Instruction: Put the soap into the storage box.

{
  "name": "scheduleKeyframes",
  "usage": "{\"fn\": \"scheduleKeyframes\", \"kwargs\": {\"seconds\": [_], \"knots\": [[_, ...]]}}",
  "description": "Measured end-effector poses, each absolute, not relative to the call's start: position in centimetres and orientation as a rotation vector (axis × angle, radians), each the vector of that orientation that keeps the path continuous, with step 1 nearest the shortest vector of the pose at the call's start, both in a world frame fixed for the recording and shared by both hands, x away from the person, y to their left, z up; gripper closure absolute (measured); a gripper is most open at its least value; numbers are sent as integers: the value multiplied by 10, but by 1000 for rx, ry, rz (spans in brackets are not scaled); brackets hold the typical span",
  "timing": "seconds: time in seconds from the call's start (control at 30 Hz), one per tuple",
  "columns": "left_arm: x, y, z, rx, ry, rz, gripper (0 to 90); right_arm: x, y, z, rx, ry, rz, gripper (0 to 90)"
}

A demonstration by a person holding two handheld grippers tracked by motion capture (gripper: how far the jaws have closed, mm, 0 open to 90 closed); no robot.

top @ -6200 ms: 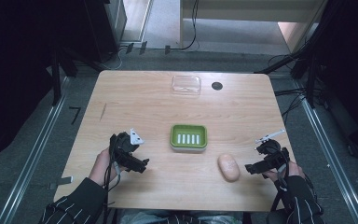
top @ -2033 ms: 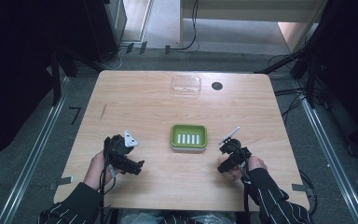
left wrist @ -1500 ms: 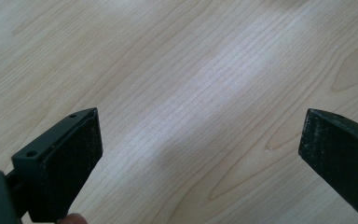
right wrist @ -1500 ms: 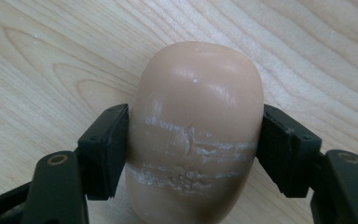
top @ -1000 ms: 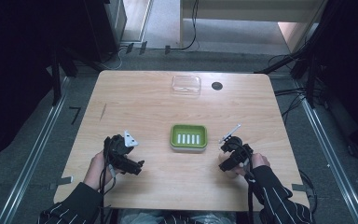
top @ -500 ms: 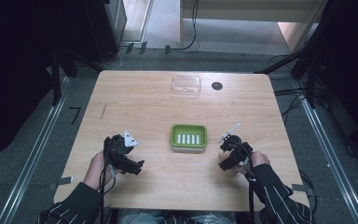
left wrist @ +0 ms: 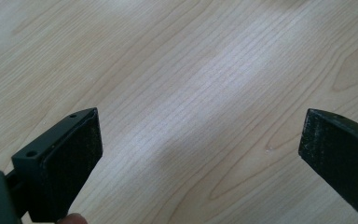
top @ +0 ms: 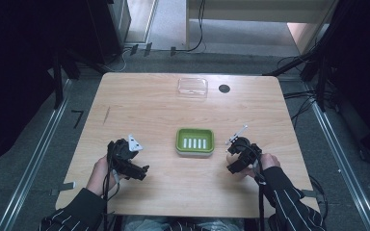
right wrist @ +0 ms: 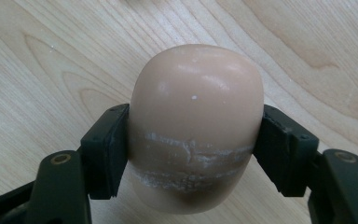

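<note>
Both jaws of right gripper [right wrist: 193, 154] clamp what seems a soap bar [right wrist: 196, 121]; left gripper [left wrist: 200, 158] spread wide.

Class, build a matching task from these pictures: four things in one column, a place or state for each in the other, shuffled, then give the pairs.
Things:
1. soap bar
2. green soap dish
3. clear lid
4. left gripper

States or places:
A. open above bare wood
B. far edge of the table
C. clamped between two black jaws
D. middle of the table

Pairs: 1-C, 2-D, 3-B, 4-A
</note>
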State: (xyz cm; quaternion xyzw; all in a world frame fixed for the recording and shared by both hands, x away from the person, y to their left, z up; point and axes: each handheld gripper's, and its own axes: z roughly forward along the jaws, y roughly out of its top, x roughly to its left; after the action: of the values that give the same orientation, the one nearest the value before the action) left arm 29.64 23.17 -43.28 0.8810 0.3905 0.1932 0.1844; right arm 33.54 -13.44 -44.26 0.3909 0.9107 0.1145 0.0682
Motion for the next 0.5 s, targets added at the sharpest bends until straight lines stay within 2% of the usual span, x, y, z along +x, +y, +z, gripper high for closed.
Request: {"fn": "scheduleKeyframes", "kwargs": {"seconds": [0.5], "knots": [[296, 232, -433, 2480, 1100, 542, 2, 346, -125, -434, 1131, 2749, 353, 332]]}}
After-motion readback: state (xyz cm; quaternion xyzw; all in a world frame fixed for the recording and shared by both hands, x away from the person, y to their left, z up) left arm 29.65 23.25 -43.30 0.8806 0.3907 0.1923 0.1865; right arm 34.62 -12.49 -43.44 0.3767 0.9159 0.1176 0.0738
